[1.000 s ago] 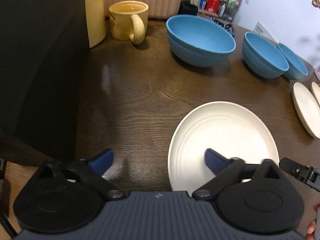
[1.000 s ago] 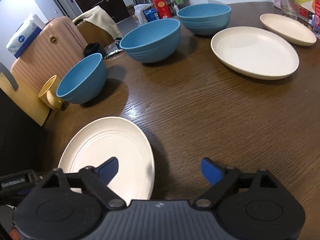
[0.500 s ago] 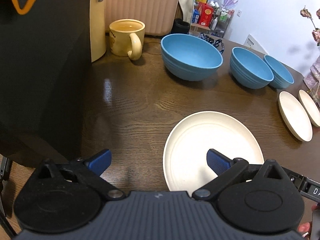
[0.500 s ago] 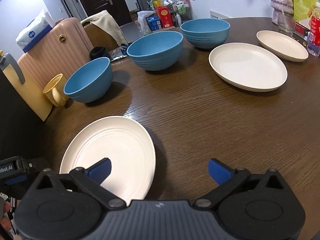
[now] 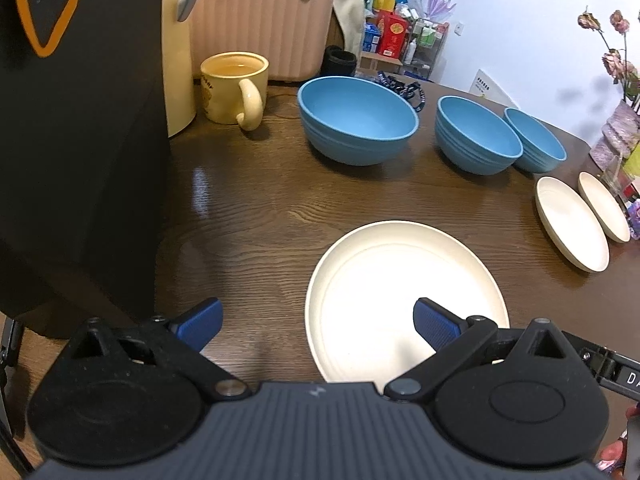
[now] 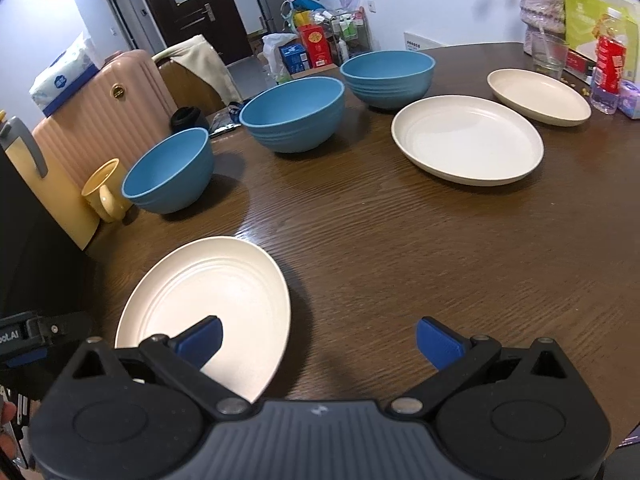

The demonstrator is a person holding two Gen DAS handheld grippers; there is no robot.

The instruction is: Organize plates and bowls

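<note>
We could read little: white letters "ooLAI" on the dark block (image 6: 18, 336) at the left edge of the right wrist view, cut off by the frame, and a "D" on a similar block (image 5: 624, 376) at the lower right of the left wrist view. Print on the yellow mug (image 5: 230, 88) was too blurred to read. Our left gripper (image 5: 318, 322) stood spread, nothing between its pads. Our right gripper (image 6: 318, 338) had just been opening and was likewise released and empty. The nearest cream plate (image 5: 400, 280) lay on the brown table (image 5: 260, 208) at lower centre, partly hidden by both grippers. Three blue bowls (image 6: 294, 114) stood across the middle; two more plates (image 6: 466, 142) lay upper right.
</note>
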